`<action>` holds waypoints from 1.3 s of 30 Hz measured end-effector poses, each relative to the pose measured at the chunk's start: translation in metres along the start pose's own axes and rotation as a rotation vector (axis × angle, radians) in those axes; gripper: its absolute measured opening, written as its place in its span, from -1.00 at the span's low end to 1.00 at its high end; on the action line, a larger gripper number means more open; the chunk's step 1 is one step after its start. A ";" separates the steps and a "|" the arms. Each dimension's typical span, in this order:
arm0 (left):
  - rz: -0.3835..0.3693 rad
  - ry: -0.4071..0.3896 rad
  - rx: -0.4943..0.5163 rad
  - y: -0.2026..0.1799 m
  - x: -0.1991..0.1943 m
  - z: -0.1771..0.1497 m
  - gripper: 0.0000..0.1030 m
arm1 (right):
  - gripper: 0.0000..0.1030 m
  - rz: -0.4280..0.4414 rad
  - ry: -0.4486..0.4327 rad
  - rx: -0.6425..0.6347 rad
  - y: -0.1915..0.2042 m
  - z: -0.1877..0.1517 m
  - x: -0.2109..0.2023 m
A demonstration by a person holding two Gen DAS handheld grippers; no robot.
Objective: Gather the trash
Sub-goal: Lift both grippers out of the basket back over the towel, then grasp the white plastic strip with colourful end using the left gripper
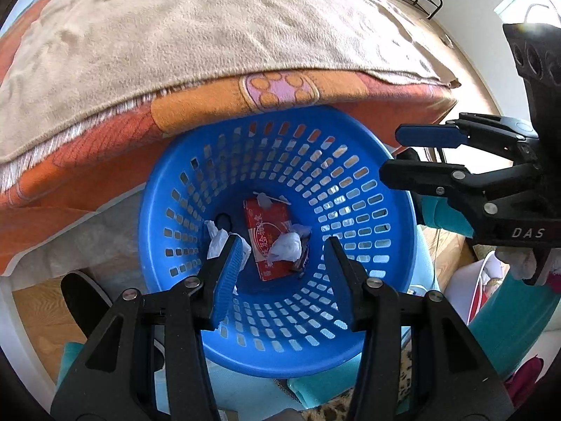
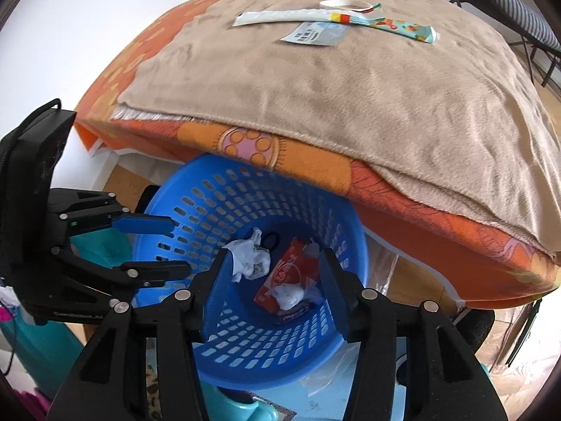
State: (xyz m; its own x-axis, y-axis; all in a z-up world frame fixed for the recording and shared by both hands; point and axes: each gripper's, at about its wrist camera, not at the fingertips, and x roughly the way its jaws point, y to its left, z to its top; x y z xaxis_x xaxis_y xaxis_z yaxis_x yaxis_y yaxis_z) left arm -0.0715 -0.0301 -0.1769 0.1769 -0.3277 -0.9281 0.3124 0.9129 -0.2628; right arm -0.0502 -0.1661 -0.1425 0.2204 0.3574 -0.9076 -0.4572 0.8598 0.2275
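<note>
Left wrist view shows my left gripper [image 1: 284, 249] with jaws spread and empty over the mouth of the blue perforated basket [image 1: 382, 263], whose far rim tucks under the overhanging edge of the orange bedspread [image 1: 196, 115] and tan blanket [image 1: 217, 38], leaving open room only on the near side. At the basket's bottom lie a red carton [image 1: 268, 224] and crumpled white tissues [image 1: 289, 247]. My right gripper [image 2: 271, 263], jaws also spread and holding nothing, hovers just right of the left one, while a long wrapper [image 2: 336, 19] and a grey label [image 2: 313, 35] lie far off on the blanket.
</note>
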 end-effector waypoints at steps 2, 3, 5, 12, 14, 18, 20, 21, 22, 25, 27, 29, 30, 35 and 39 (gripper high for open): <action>0.000 -0.003 0.008 0.000 -0.004 0.006 -0.04 | -0.04 -0.008 -0.005 0.004 -0.002 0.003 -0.002; 0.003 -0.007 0.014 0.000 -0.006 0.008 -0.04 | -0.04 -0.010 -0.008 0.005 -0.003 0.004 -0.003; 0.009 -0.023 0.022 0.000 -0.012 0.017 -0.04 | -0.04 -0.014 -0.016 0.006 -0.005 0.008 -0.006; 0.011 -0.068 0.028 0.007 -0.032 0.048 -0.04 | -0.03 -0.023 -0.047 0.021 -0.017 0.023 -0.017; 0.017 -0.079 0.044 0.010 -0.038 0.059 -0.04 | -0.03 -0.019 -0.057 0.034 -0.023 0.029 -0.021; 0.030 -0.100 0.058 0.018 -0.047 0.082 -0.04 | -0.03 -0.013 -0.080 0.055 -0.033 0.044 -0.029; 0.043 -0.113 0.063 0.021 -0.051 0.094 -0.04 | -0.03 -0.026 -0.094 0.044 -0.037 0.052 -0.033; 0.044 -0.119 0.063 0.024 -0.053 0.102 -0.04 | -0.03 -0.032 -0.100 0.035 -0.038 0.055 -0.036; 0.046 -0.125 0.064 0.028 -0.055 0.110 -0.04 | -0.03 -0.040 -0.110 0.021 -0.040 0.060 -0.039; 0.057 -0.140 0.071 0.035 -0.058 0.130 -0.04 | -0.03 -0.054 -0.142 -0.006 -0.048 0.075 -0.047; 0.060 -0.153 0.067 0.040 -0.059 0.144 -0.04 | -0.03 -0.061 -0.160 -0.012 -0.055 0.086 -0.051; 0.063 -0.168 0.057 0.047 -0.061 0.157 -0.04 | -0.03 -0.059 -0.176 -0.010 -0.065 0.098 -0.054; 0.061 -0.174 0.051 0.051 -0.061 0.164 -0.04 | -0.03 -0.057 -0.183 -0.008 -0.069 0.103 -0.055; 0.035 -0.200 0.004 0.075 -0.060 0.198 -0.04 | -0.03 -0.050 -0.203 -0.004 -0.089 0.135 -0.052; 0.034 -0.208 -0.031 0.089 -0.053 0.224 -0.04 | -0.03 -0.018 -0.185 0.031 -0.110 0.163 -0.045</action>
State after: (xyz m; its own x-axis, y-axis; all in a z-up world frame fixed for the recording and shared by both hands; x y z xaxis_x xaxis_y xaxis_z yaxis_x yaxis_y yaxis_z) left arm 0.1564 0.0141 -0.0924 0.3767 -0.3371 -0.8628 0.2745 0.9302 -0.2435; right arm 0.1303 -0.2172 -0.0691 0.3840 0.4003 -0.8321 -0.4255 0.8765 0.2253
